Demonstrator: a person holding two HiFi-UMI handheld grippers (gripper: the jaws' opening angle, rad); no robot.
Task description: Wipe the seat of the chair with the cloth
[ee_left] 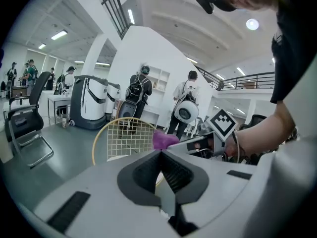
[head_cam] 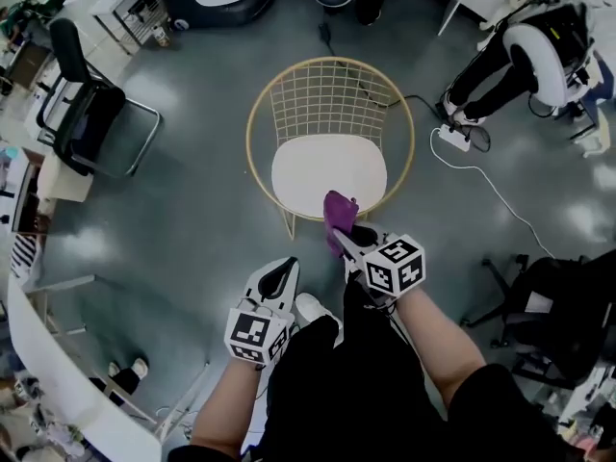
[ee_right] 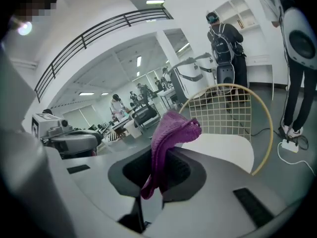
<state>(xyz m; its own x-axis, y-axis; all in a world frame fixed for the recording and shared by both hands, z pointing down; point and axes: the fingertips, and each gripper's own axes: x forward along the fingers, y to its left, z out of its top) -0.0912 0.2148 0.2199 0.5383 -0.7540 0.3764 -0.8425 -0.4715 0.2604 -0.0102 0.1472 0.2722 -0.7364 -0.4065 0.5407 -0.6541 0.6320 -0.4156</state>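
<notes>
The left gripper (head_cam: 281,275) hangs low at the near left, over the grey floor (head_cam: 192,229) and short of the chair. In its own view its jaws (ee_left: 161,155) are pressed together with nothing between them. It touches nothing.

Just to its right and a little farther out, the right gripper (head_cam: 351,243) reaches toward the chair. Its jaws (ee_right: 158,157) are clamped narrow on the purple cloth (ee_right: 171,133). The cloth stands up out of the grip in a folded hump, its free tip drooping to the right and a tail hanging down behind the pads. From the head view the cloth (head_cam: 339,215) lies over the near edge of the white seat (head_cam: 327,173), right of that edge's middle. Whether it presses on the seat cannot be told.

The chair faces the person, its gold wire back (head_cam: 332,94) curving round the far side of the seat.

A black office chair (head_cam: 87,114) stands well apart at the far left. At the far right a white power strip (head_cam: 452,138) lies on the floor, its cable trailing toward the near right.
</notes>
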